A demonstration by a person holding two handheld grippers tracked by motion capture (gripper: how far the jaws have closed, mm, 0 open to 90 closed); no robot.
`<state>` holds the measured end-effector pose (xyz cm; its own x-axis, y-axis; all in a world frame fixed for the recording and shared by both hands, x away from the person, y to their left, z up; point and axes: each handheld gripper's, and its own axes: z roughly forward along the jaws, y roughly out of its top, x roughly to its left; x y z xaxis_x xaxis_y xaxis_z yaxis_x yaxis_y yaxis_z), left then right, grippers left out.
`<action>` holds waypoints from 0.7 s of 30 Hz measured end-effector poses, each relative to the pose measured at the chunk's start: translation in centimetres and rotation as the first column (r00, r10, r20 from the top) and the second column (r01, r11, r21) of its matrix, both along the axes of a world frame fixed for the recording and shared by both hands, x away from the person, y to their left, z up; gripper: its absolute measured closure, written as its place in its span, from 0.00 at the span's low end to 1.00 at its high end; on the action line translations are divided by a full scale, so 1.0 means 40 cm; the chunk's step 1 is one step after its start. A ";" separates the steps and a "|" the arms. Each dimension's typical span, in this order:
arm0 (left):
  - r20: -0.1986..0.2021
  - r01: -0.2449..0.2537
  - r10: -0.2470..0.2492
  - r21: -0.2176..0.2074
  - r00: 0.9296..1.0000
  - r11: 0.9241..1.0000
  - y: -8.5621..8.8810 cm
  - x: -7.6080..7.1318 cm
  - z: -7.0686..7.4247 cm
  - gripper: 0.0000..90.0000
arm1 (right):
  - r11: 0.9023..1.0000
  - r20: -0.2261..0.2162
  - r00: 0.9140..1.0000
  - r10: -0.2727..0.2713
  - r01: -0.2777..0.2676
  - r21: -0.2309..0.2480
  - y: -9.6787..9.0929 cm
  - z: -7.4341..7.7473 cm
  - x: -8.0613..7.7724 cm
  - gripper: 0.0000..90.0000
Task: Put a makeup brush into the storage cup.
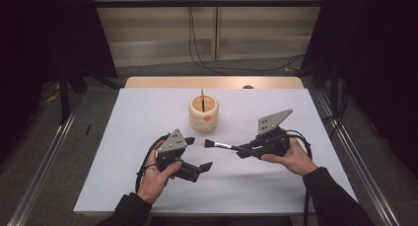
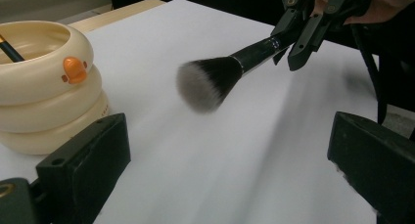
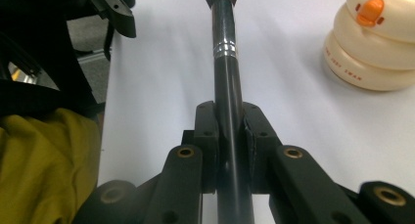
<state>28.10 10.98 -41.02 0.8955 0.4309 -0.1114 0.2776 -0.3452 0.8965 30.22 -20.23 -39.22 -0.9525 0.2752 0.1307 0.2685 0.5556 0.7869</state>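
Note:
A black makeup brush (image 1: 220, 145) with a grey-tipped head (image 2: 205, 84) hangs level over the white table, its head pointing left. My right gripper (image 1: 240, 150) is shut on its handle (image 3: 227, 82), which runs straight out between the jaws (image 3: 229, 131). My left gripper (image 1: 196, 153) is held just left of the brush head, open wide with nothing between its jaws (image 2: 225, 170). In the left gripper view the right gripper (image 2: 303, 33) holds the brush from the upper right. A cream duck-faced holder (image 1: 203, 113) stands behind both, with a thin dark stick (image 1: 202, 100) in it.
The white sheet (image 1: 148, 186) covers the table, with a wooden edge (image 1: 148, 82) at the back. The holder (image 2: 44, 82) (image 3: 377, 43) stands close to both grippers. An olive-yellow cloth (image 3: 44, 170) lies off the table's near edge. Metal rails (image 1: 44, 162) flank the table.

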 end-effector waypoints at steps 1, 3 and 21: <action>0.000 0.004 -0.004 -0.006 1.000 1.000 0.001 0.001 0.001 0.02 | 1.000 0.006 1.000 -0.004 0.004 0.002 0.001 0.000 -0.002 0.89; 0.012 0.008 -0.007 -0.016 1.000 1.000 0.003 -0.002 0.003 0.03 | 1.000 0.016 1.000 0.006 -0.006 0.011 0.004 0.002 -0.006 0.89; 0.018 -0.012 0.013 -0.092 1.000 0.996 -0.003 -0.004 0.016 0.04 | 0.987 0.045 0.999 0.000 -0.007 0.160 -0.001 0.022 -0.013 0.89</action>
<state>27.94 10.85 -40.37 0.8923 0.4309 -0.1345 0.2647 -0.2581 0.9291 29.69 -20.28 -38.34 -0.9592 0.2509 0.1306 0.2298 0.4220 0.8770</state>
